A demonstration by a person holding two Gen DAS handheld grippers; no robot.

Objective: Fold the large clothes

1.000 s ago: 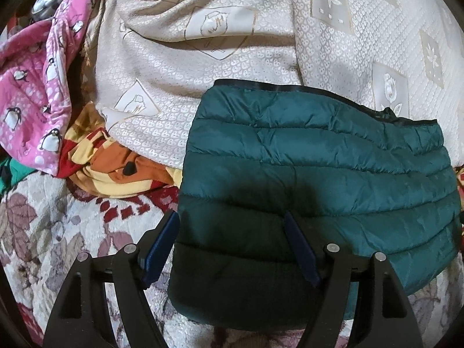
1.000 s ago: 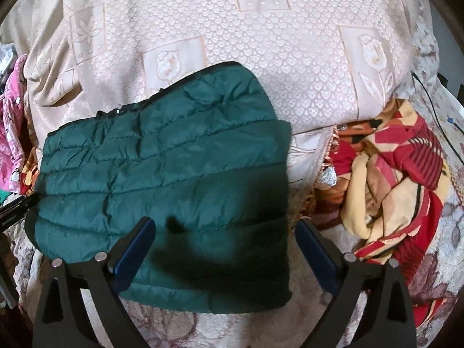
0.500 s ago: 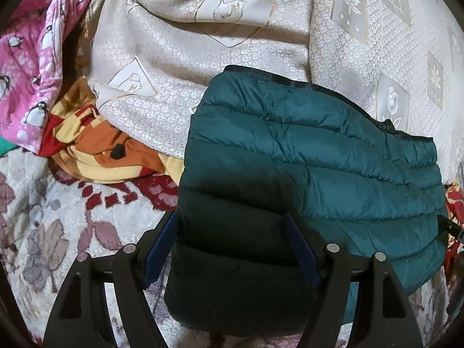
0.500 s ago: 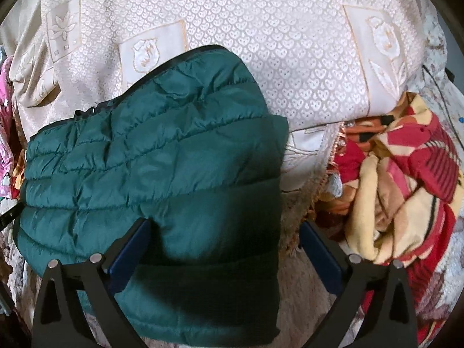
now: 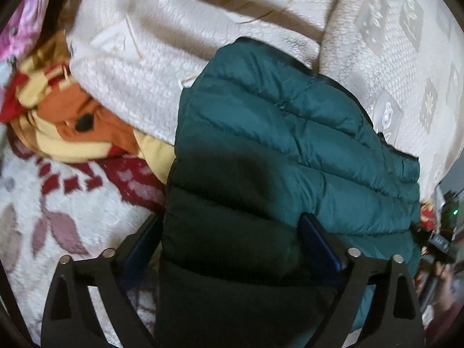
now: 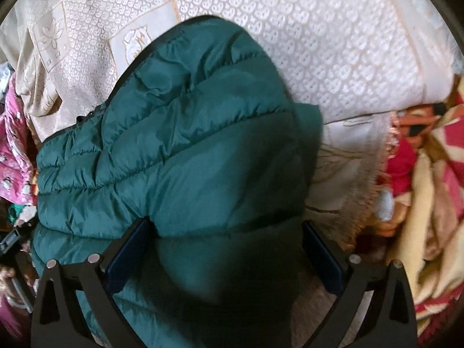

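left wrist view: the left gripper [image 5: 229,237] has its two blue-padded fingers [image 5: 317,242] spread wide, one on each side of the near left end of the green quilted jacket [image 5: 278,145]. the jacket's padding fills the gap between them, and i cannot tell whether they press on it. the jacket lies folded on a cream patterned bedspread [image 5: 162,58], its dark-trimmed edge turned away from the camera. an orange, yellow and red cloth [image 5: 78,127] is bunched just beside the jacket's left side, on a floral blanket [image 5: 43,191].

right wrist view: the right gripper [image 6: 224,248] also has its fingers [image 6: 127,249] set wide apart around the jacket's near right end [image 6: 185,156], the fabric bulging up between them. the cream bedspread [image 6: 333,58] lies behind. a red and yellow blanket [image 6: 429,185] is heaped to the right, and pink printed fabric [image 6: 14,145] shows at the left edge.
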